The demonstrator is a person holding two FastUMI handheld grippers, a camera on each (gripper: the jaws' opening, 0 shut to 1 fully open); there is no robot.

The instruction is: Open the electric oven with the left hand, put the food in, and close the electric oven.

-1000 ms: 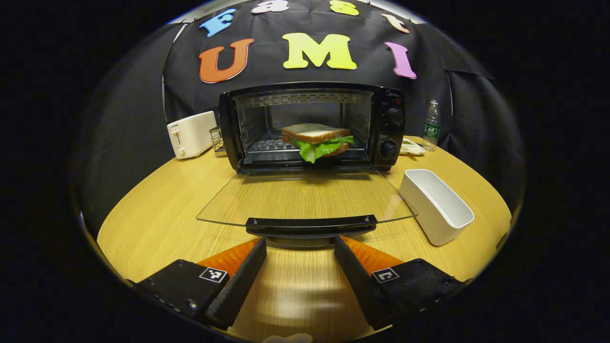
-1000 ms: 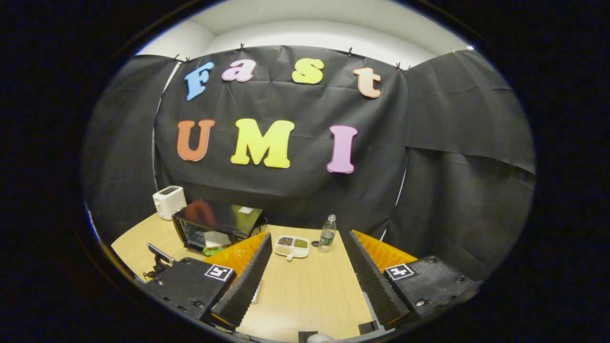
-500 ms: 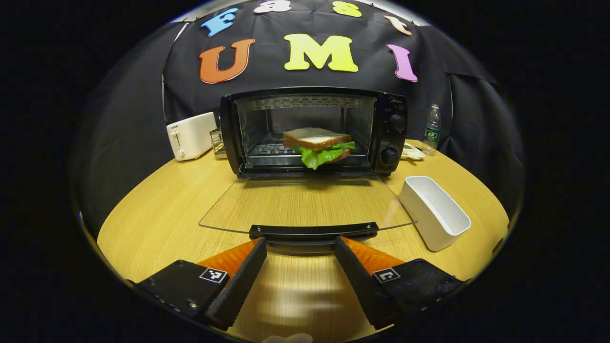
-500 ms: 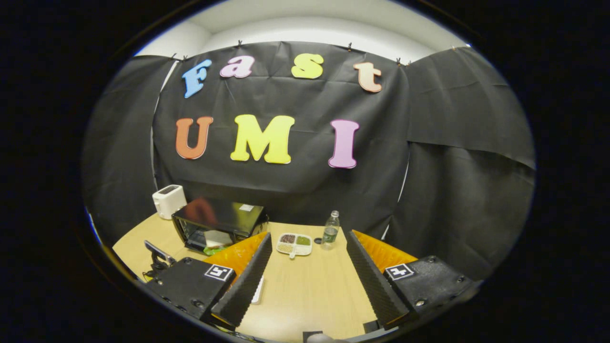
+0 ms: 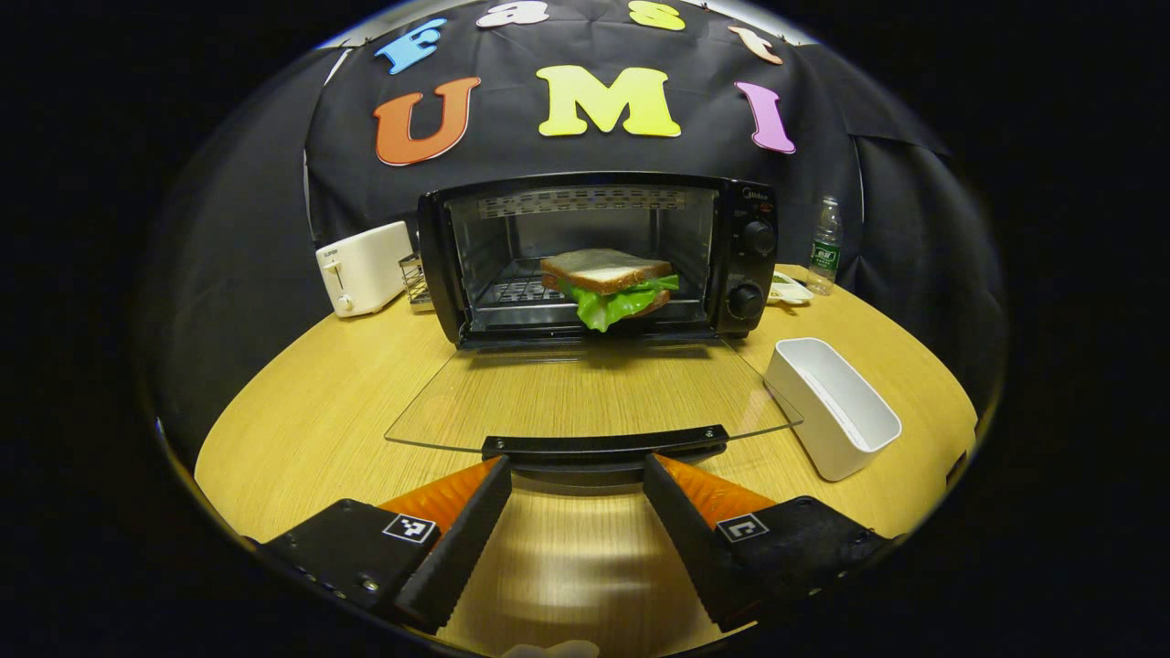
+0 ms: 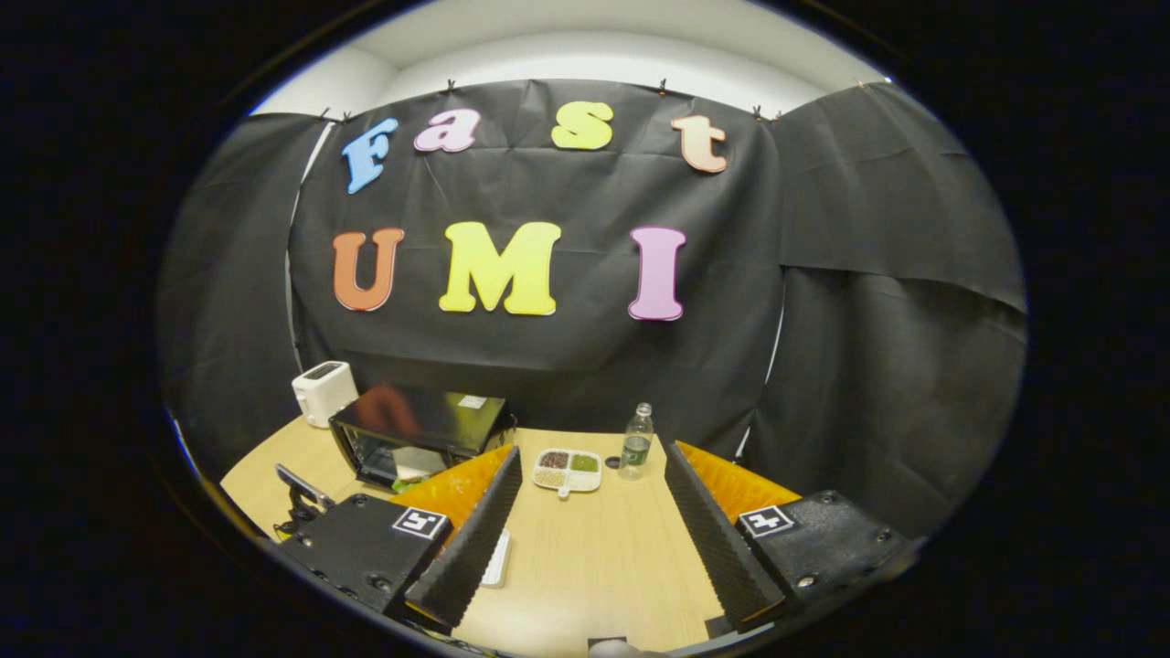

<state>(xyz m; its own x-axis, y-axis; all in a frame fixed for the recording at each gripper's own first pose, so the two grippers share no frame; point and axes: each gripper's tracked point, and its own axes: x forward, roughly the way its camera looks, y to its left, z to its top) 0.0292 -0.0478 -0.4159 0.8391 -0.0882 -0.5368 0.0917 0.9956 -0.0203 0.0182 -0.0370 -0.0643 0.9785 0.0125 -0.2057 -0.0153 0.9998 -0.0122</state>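
Note:
The black electric oven [image 5: 740,265] stands at the back of the round wooden table with its glass door [image 5: 585,393] folded down flat. A sandwich [image 5: 608,279] with lettuce hanging out rests on the rack inside. My left gripper [image 5: 576,475] is open, its fingertips just short of the door's black handle [image 5: 603,446] and touching nothing. In the right gripper view the oven [image 6: 416,429] sits low at the left. My right gripper [image 6: 590,466] is held high above the table, open and empty.
A white rectangular dish [image 5: 832,407] lies right of the door. A white toaster [image 5: 361,267] stands left of the oven with a small wire rack [image 5: 416,279] beside it. A water bottle [image 5: 825,245] and a divided snack plate [image 6: 567,469] sit at the back right.
The left gripper has crept slightly closer to the door handle and tilted a little. The right gripper has drifted slightly, still open and high. The sandwich and door have not moved.

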